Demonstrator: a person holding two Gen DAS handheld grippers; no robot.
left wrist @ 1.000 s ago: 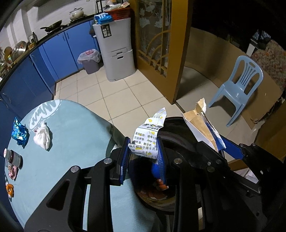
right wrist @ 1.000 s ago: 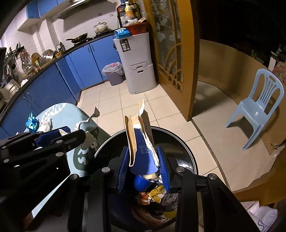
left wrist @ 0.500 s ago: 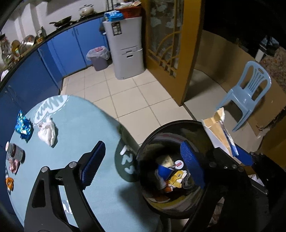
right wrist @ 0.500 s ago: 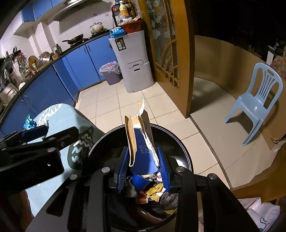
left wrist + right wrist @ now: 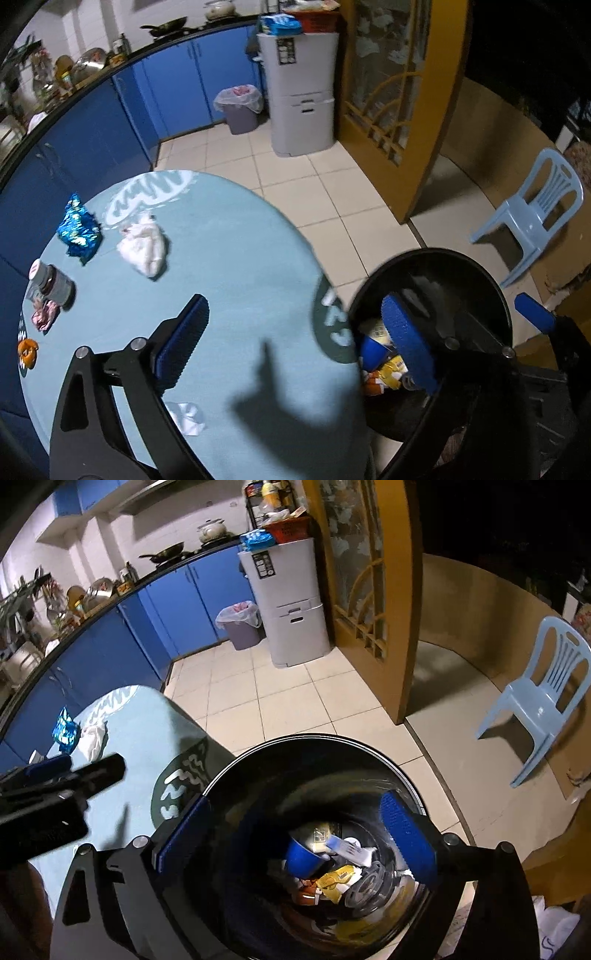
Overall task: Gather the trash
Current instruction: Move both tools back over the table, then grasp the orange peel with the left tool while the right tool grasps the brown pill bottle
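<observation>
Trash bin (image 5: 399, 771), round and black, stood on the tiled floor right at the edge of the table (image 5: 236, 258). Inside it lay a heap of rubbish: blue cup (image 5: 301, 858), yellow wrapper (image 5: 338, 878), white carton scrap (image 5: 349, 847), other bits too jumbled to tell.

Right gripper (image 5: 295, 834) hung over the bin mouth, pointing down into it. Its jaws had just been opening and now stood wide, released, nothing between them.

Left gripper (image 5: 291, 343) straddled the table edge and the bin rim, one finger over the cloth, the other over the bin. Jaws had just been opening too, now spread wide and empty.

More trash was left on the table, all at the far left side, well apart from the bin: crumpled blue foil wrapper (image 5: 79, 229), white tissue wad (image 5: 144, 251) just beside it, small jar (image 5: 50, 282) lying on its side, pink wrapper (image 5: 44, 317) next to the jar, orange scrap (image 5: 27, 350) near the edge, white paper scrap (image 5: 186, 417) close under the left gripper.

Farther out: blue cabinets (image 5: 177, 99), a lined grey bin (image 5: 240, 109) against them, a grey storage unit (image 5: 301, 92), a wooden door (image 5: 399, 103), a light blue plastic chair (image 5: 535, 214).
</observation>
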